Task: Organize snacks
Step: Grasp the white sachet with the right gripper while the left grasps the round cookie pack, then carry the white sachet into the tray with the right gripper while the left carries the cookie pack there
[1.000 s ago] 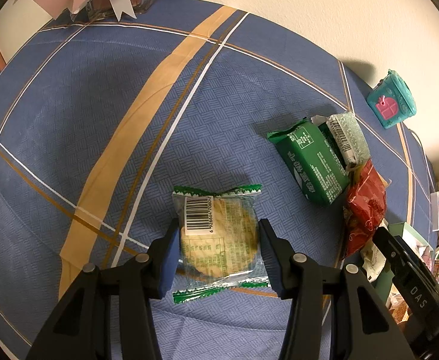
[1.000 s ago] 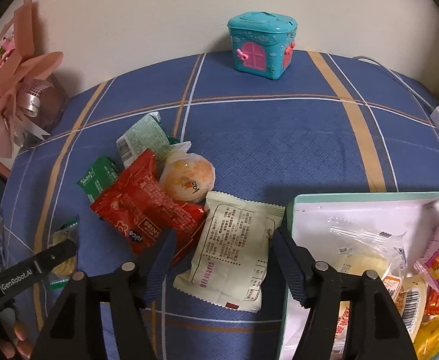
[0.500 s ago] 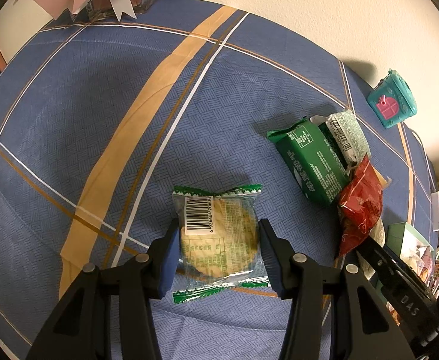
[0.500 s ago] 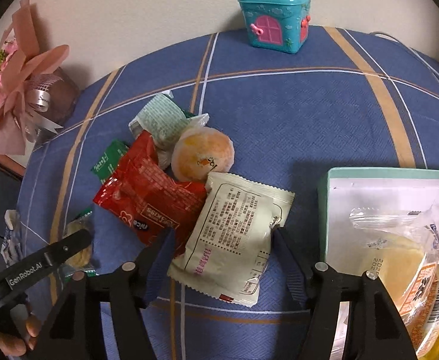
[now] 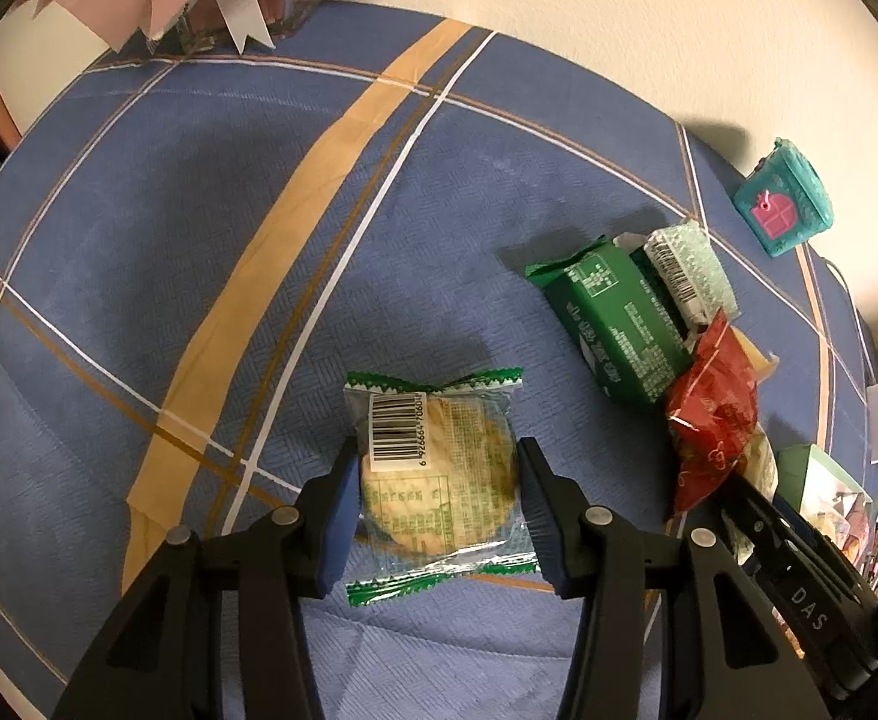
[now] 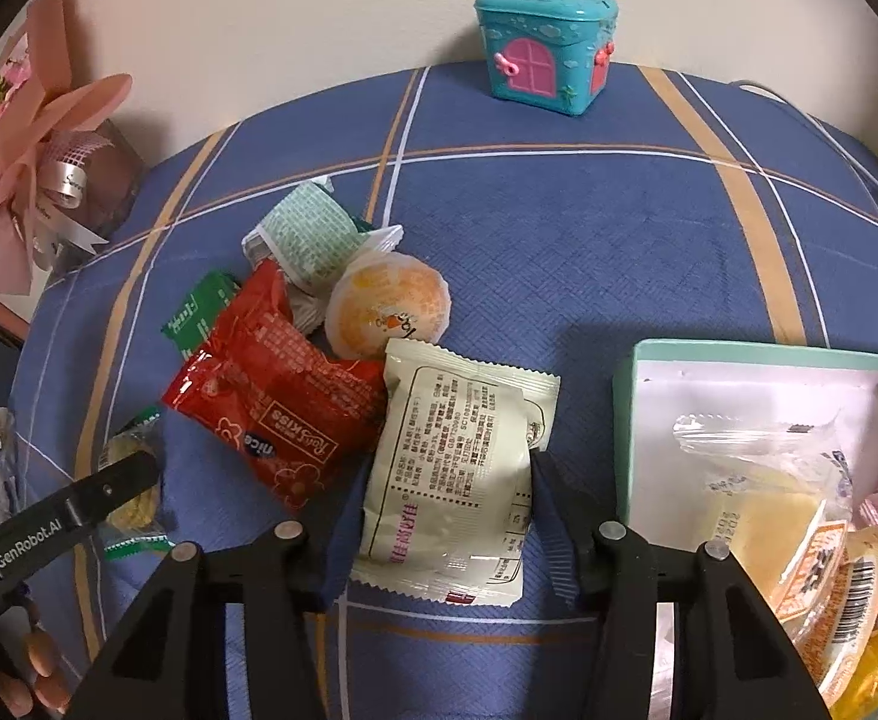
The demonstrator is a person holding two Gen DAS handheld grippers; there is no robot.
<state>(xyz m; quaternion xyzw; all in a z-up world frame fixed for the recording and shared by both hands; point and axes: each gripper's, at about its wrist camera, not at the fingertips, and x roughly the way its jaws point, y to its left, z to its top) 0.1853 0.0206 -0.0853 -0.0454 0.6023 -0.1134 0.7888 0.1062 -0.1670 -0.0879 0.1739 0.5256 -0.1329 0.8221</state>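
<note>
Cream packet: the cream snack packet lies flat on the blue plaid table, printed back up, between the red packet and the box.
Right claw: the right claw has just been closing; its pads now press both long edges of the cream packet, clamped on it.
Cracker pack: the clear cracker pack with green crimped ends lies flat on the table, barcode up, well apart from the other snacks.
Left claw: the left claw straddles the cracker pack, pads against the wrapper's sides, gripping it.
Adjacent obstruction: the red packet overlaps the cream packet's left edge, just beside the right claw's left finger.
Pile behind: a round orange bun touches the cream packet's top corner; a pale green wrapper and a dark green packet lie partly under the red one.
Box: the mint-rimmed box stands just right of the cream packet, already holding several wrapped snacks.
Surroundings: a teal toy house sits by the wall; a pink bouquet occupies the left corner.
</note>
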